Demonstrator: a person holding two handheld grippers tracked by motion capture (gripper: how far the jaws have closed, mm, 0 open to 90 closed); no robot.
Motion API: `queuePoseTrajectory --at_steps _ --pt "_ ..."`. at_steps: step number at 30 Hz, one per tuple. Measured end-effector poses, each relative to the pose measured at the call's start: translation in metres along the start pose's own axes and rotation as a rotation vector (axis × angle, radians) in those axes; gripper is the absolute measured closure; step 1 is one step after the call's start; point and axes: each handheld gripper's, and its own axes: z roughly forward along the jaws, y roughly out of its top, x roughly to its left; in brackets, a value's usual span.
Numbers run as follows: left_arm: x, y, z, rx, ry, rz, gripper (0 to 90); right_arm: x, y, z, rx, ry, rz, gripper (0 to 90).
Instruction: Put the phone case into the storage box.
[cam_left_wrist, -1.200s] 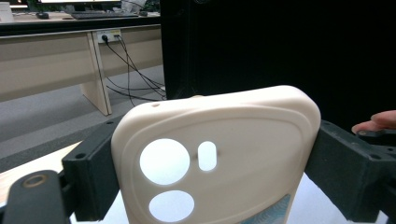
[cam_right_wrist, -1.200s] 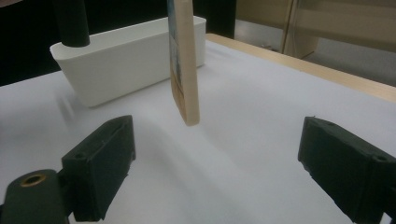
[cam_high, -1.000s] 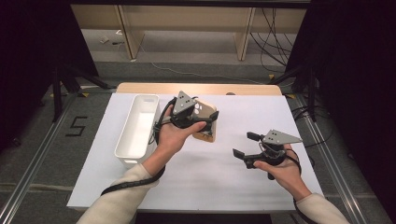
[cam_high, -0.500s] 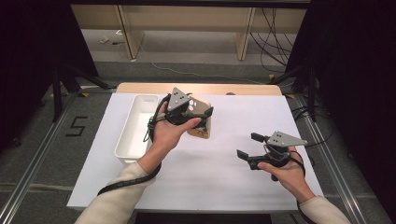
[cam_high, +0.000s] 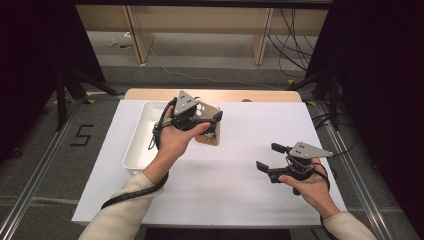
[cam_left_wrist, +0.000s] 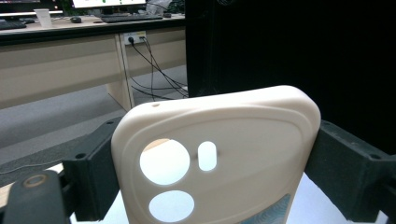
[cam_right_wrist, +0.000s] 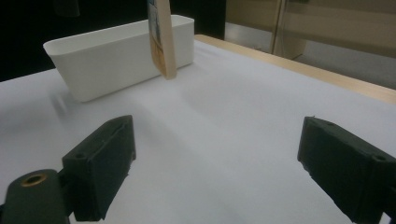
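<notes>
A cream phone case (cam_left_wrist: 243, 140) with round camera cut-outs stands between the jaws of my left gripper (cam_left_wrist: 215, 182), and both black pads press on its sides. In the high view the left gripper (cam_high: 206, 122) holds the phone case (cam_high: 211, 136) tilted above the white sheet, just right of the white tray (cam_high: 142, 142). My right gripper (cam_high: 267, 156) hovers over the right part of the sheet with its jaws wide apart and nothing between them. From the right gripper (cam_right_wrist: 224, 154) the phone case (cam_right_wrist: 161, 39) is seen edge-on beside the tray (cam_right_wrist: 116, 60).
The white sheet (cam_high: 240, 190) covers the wooden table (cam_high: 265, 96). The long tray lies along the sheet's left side with a bit of dark cable in it. Metal rails run along both sides of the table, and desk legs and cables stand beyond it.
The left hand has shifted slightly left toward the tray with the case still in its jaws. The right gripper has barely moved.
</notes>
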Motion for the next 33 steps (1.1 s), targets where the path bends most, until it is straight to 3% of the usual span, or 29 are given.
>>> queuePoseTrajectory --at_steps 33 --pt "0.02 0.014 -0.016 -0.011 0.067 -0.002 11.9 -0.007 -0.005 -0.01 0.004 -0.015 0.007 13.9"
